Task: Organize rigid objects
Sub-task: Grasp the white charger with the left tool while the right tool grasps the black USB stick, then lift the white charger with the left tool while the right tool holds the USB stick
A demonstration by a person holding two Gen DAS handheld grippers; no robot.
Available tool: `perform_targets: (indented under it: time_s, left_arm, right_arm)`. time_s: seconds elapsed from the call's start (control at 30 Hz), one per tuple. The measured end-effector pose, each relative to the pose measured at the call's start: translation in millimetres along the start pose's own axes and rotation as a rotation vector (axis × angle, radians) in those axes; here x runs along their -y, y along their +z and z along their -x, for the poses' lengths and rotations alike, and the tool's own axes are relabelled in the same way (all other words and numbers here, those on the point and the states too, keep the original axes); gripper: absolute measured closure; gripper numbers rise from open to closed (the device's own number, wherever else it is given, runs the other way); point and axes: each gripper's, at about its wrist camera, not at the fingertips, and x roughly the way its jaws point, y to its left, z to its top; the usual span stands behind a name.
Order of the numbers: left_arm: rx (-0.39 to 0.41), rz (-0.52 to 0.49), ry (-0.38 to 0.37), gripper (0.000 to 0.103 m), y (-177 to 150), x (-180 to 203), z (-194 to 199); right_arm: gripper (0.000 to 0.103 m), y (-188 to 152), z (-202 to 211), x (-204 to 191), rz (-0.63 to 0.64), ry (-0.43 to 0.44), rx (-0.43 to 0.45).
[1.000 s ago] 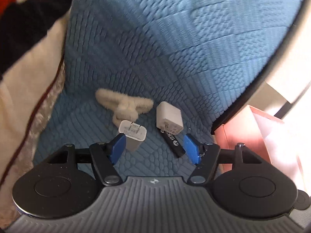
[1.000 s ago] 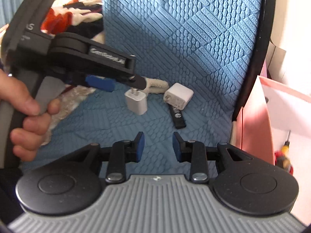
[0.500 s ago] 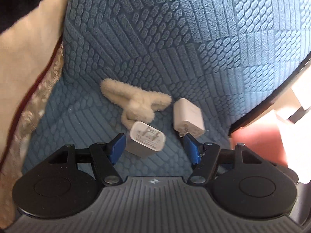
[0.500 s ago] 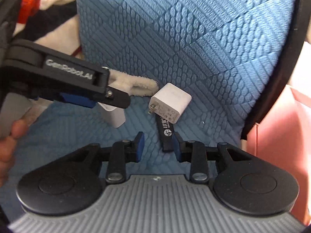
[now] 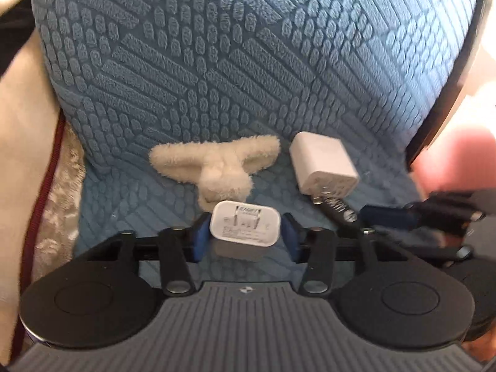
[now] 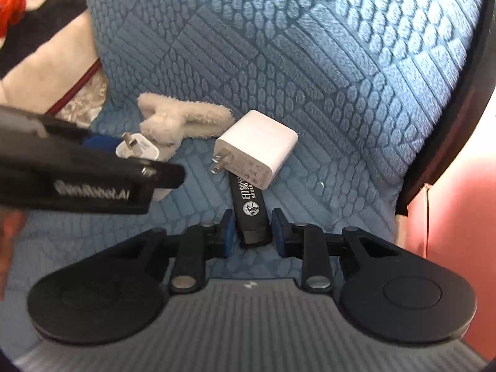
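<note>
A small white charger (image 5: 245,229) stands prongs-up on the blue textured cushion (image 5: 248,77), between the blue pads of my left gripper (image 5: 245,237), which touch its sides. It also shows in the right wrist view (image 6: 139,150). A larger white charger (image 5: 322,164) (image 6: 257,147) lies to its right, resting on a black stick with white print (image 6: 251,214) (image 5: 341,212). My right gripper (image 6: 251,231) has its pads on either side of the stick's near end, with narrow gaps. A fluffy cream hair clip (image 5: 217,167) (image 6: 179,121) lies behind the small charger.
The cushion's black rim (image 6: 449,142) curves down the right side, with a pink box (image 6: 452,217) beyond it. Beige fabric with a dark red cord (image 5: 40,217) lies at the left. Red and black cloth (image 6: 18,9) sits at the far left.
Both grippers moved forward and down. The left jaws narrowed onto the small charger. The right gripper came up around the black stick's end, its jaws a little wider.
</note>
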Motion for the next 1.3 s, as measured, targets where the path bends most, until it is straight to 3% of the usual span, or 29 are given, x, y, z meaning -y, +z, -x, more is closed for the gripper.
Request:
perform_targets:
  time_s: [0.33,0.47,0.63,0.9,1.3]
  left_arm:
    - [0.031,0.009,-0.032,0.054,-12,6,21]
    - [0.031,0.045,-0.080,0.054,-19,12,30]
    - [0.032,0.034,-0.085,0.054,-38,28,52]
    - [0.017,0.107,-0.116,0.054,-66,27,80]
    - [0.061,0.188,-0.142,0.054,-113,26,140]
  right_arm:
    - [0.074,-13,19,1,-0.032,-0.016,-0.016]
    - [0.074,-26,31,-5,-0.046,-0.020,-0.021]
    - [0.074,-41,51,-18,-0.054,-0.019,-0.021]
    - [0.074,-68,85,-45,-0.071,-0.015,-0.006]
    - [0.074,-106,135,-61,-0.061,-0.009,0.018]
